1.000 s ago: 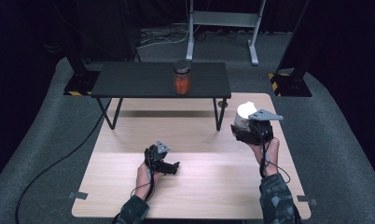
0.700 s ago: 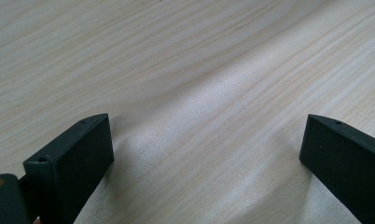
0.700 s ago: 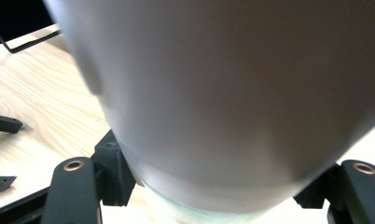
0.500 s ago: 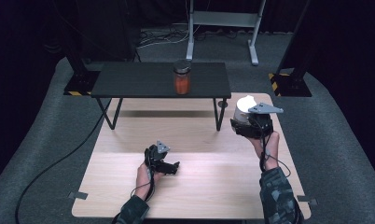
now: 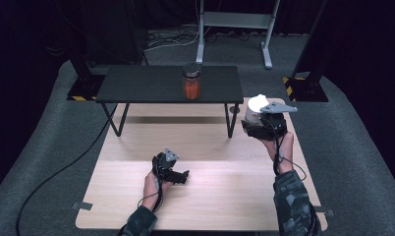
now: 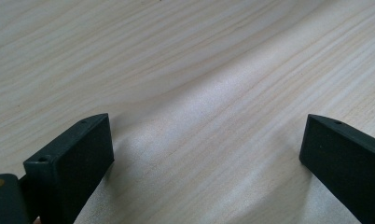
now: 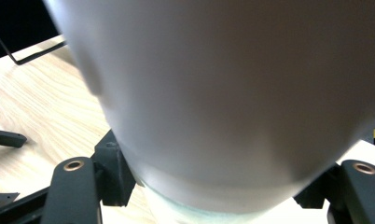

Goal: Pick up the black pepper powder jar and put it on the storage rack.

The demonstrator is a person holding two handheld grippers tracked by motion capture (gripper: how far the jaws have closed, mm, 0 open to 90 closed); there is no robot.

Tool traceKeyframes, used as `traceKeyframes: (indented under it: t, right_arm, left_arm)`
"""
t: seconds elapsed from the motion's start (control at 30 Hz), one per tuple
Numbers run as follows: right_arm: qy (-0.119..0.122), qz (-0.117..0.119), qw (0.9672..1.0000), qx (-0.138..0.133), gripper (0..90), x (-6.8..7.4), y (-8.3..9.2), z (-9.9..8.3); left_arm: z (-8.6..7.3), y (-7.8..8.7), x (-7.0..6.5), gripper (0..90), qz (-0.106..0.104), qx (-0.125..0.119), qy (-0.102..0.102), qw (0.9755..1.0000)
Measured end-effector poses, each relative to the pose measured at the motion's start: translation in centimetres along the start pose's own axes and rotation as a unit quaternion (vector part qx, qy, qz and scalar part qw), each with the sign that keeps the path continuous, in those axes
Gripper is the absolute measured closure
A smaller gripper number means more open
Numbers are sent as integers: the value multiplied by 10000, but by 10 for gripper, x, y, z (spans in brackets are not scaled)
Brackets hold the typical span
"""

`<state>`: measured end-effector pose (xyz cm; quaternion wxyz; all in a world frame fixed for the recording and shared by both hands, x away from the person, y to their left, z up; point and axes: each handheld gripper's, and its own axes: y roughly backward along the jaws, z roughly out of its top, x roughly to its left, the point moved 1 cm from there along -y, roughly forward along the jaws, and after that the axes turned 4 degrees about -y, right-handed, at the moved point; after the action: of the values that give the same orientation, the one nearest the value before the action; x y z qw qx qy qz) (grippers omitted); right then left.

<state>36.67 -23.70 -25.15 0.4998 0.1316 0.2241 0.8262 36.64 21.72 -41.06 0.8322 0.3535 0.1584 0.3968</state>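
White and smooth-sided, the plastic cup [image 5: 255, 109] is already pinched in your right tool [image 5: 262, 123] — from the high view it hangs near the far right corner of the pale wooden bench [image 5: 210, 196], just beside the low black shelf [image 5: 136, 86] where the orange-filled glass jar [image 5: 191, 81] stands. Your left tool [image 5: 172, 169] rests mid-bench.

Left gripper view: jaws spread wide, bare wood between.

Right gripper view: the cup [image 7: 232, 93] sits clamped — grasping looks done; placing remains.
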Motion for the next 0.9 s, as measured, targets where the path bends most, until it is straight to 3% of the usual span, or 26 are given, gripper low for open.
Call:
traceKeyframes:
  t: [0.9]
  right_arm:
    - [140,85,9999,-48,298,-4,-1,30]
  left_arm:
    - [0,0,0,28,-6,-8,-11,10000]
